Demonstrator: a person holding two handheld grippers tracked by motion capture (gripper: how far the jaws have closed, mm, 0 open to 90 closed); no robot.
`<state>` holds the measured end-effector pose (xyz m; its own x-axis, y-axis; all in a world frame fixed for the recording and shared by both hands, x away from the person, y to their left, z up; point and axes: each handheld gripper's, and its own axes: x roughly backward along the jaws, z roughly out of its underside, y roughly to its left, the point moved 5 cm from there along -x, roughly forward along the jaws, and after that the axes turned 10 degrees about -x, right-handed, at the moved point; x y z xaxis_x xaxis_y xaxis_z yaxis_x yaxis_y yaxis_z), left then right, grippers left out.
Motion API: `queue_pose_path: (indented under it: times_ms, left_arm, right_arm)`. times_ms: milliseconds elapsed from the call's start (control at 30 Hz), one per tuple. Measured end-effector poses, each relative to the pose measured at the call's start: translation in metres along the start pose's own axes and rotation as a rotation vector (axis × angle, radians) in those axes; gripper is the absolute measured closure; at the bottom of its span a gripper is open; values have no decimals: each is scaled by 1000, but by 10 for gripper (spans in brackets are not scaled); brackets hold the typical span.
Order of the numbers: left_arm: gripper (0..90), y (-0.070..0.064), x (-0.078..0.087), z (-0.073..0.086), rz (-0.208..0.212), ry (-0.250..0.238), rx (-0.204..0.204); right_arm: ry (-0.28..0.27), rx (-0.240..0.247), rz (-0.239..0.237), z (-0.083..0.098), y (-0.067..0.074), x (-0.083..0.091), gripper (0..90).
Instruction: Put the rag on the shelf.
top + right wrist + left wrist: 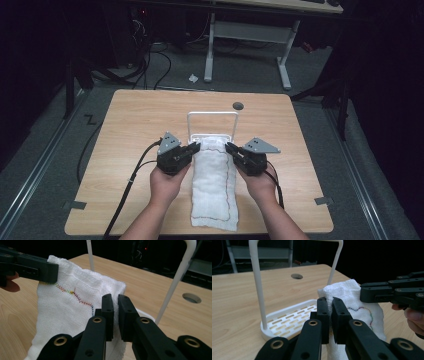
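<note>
A white cloth (214,185) with a coloured stitched border lies lengthwise on the wooden table, its far end lifted over a white slotted rack base (289,320). My left gripper (196,146) is shut on the cloth's far left corner (329,293). My right gripper (229,147) is shut on the far right corner (116,293). In the left gripper view the cloth (359,305) hangs between both grippers, with the right one (392,291) opposite. The rack's white hoop (212,116) stands upright just behind the cloth's raised end.
The wooden table (135,120) has a round cable hole (238,106) near its far edge. Cables (127,187) trail from the grippers toward the near edge. Beyond the table stand a white desk frame (247,45) and floor cables.
</note>
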<state>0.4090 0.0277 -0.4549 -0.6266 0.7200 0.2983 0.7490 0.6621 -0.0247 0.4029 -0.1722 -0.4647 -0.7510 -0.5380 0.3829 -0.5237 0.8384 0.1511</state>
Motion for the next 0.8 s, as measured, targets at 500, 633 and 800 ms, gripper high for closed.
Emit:
queue_pose_path:
  times_ms: [500, 633, 800]
  left_arm:
    - [858, 8, 34, -61, -35, -116, -94]
    - [858, 9, 39, -76, -47, -141, -118]
    - [859, 13, 44, -95, -61, -166, -142]
  right_arm:
    - [-128, 60, -5, -61, 22, 17, 842]
    - [-147, 65, -10, -75, 26, 20, 842]
    - [-178, 75, -13, -93, 30, 25, 842]
